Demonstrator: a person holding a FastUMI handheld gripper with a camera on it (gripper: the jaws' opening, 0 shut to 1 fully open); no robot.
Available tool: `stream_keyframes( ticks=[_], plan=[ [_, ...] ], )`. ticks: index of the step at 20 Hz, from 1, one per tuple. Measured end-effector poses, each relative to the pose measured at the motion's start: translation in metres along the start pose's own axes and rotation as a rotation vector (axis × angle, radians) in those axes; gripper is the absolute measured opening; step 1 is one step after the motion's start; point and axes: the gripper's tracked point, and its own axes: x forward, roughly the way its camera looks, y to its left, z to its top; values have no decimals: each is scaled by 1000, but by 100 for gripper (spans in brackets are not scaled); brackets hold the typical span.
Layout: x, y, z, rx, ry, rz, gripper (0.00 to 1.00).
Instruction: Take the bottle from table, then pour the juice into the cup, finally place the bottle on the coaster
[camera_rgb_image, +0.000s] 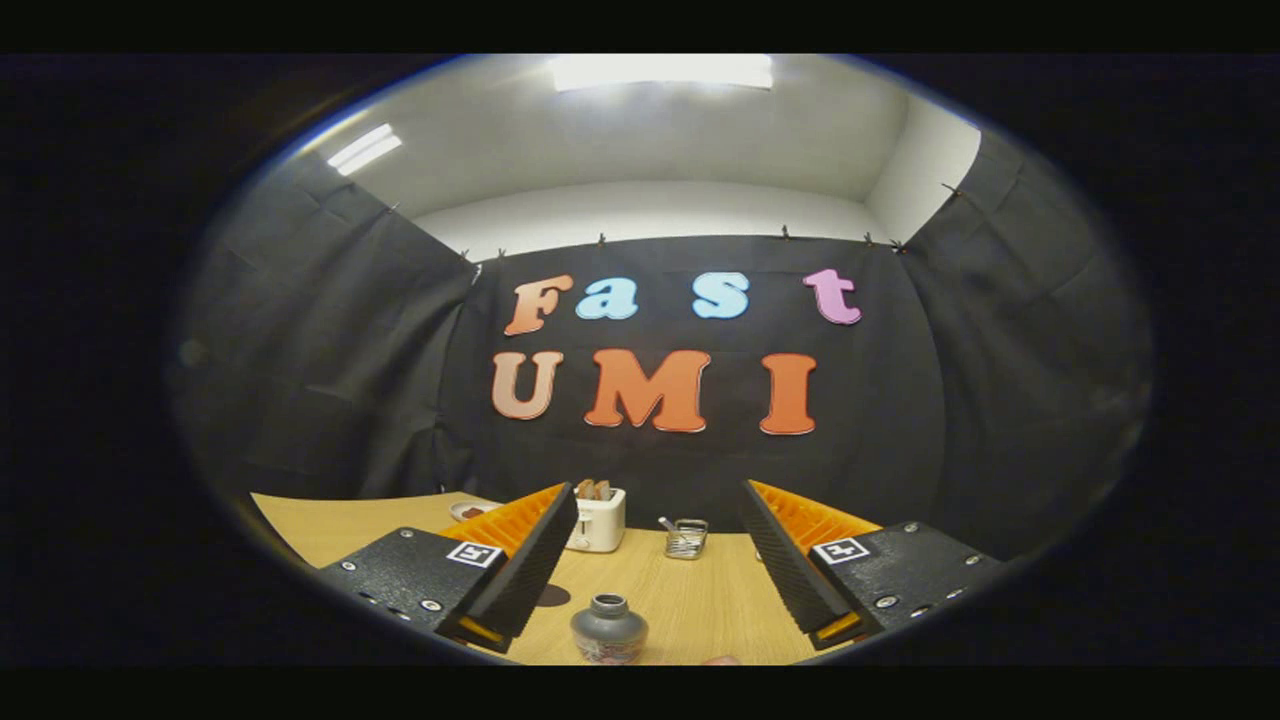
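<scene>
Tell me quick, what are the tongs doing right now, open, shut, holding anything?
Tongs: open wide, holding nothing; the bottle stands on the table between the fingers, touched by neither.

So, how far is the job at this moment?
Nothing looks done yet. The bottle stands upright on the table, between the fingers, not gripped. In hand: the gripper is open above it, fingers wide apart, so the approach comes first. A dark round thing by one finger may be the coaster; I cannot tell. Left: grasp, pour, place the bottle.
</scene>
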Motion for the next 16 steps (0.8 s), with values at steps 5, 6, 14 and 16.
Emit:
stream_keyframes(
  ticks=[5, 6, 14, 16],
  plan=[
    [-7, 16, -47, -27, 89, 22, 97],
    [-8, 18, -57, -30, 112, 26, 97],
    [-20, 30, -121, 54, 253, 66, 97],
    [-22, 31, -138, 63, 294, 74, 97]
  ],
)
